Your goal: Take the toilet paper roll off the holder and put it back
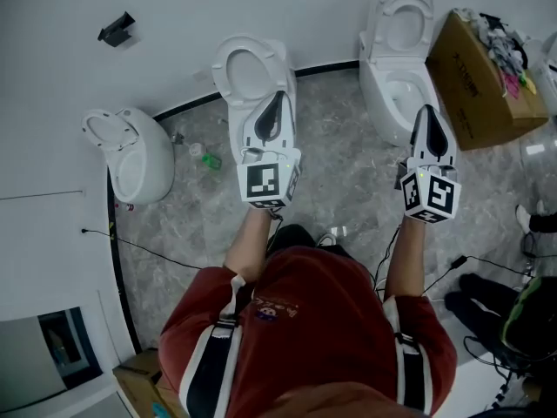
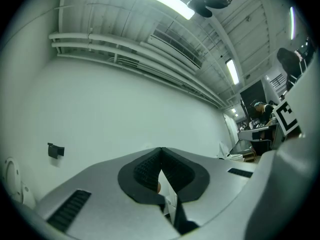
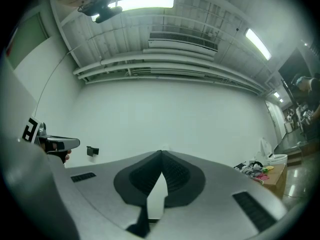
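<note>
Your left gripper [image 1: 277, 111] and right gripper [image 1: 430, 129]: closed, empty. Black wall bracket [image 1: 116, 30] maybe the holder, no roll visible. Roll's light, crushable; pinch its sides gently.

the toilet [image 1: 252, 72] looks hard, white and shiny. the floor [image 1: 348, 172] is smooth grey stone with pale swirls. the box [image 1: 474, 81] is dull brown cardboard. the left gripper [image 2: 161, 151] has a smooth matt plastic shell and black bumpy pads [image 2: 145, 172]. the shirt [image 1: 305, 312] is soft red cloth.

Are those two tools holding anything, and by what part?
Nothing is held: the left gripper and right gripper both have jaws shut and empty.
</note>
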Demonstrator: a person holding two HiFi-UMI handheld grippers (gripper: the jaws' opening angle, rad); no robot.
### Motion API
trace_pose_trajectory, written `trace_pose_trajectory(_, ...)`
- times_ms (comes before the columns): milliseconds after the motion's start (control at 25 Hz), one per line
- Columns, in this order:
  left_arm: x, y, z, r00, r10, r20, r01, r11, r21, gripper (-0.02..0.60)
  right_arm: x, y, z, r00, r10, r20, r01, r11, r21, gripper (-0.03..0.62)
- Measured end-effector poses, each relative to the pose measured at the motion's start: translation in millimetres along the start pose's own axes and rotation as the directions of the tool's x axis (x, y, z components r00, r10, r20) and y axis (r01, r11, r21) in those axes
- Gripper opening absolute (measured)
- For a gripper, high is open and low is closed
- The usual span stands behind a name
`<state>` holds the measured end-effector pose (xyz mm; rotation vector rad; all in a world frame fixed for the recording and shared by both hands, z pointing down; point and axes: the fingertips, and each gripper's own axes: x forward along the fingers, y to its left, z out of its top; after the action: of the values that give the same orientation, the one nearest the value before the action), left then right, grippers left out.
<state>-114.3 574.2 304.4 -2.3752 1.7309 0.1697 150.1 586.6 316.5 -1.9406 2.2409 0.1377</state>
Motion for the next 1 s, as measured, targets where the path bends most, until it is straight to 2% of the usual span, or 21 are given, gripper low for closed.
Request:
trace_pose_trajectory(520,78.2,9.6,-38.2,0.999,-0.019,-0.040,0.019,1.000,-0.001,0.018,73.6,-23.9,-35.8,0.999,-0.011,-0.053,0.011,1.000,-0.006,0.008)
trace_pose_trajectory(1000,188.7,98.8,-61.1,0.999,-0.005,-0.036,0.004,1.000,-0.021,0.018,213.2,2.6,-48.4,0.999,-0.010,-0.053,0.008,0.999,-0.042,0.008)
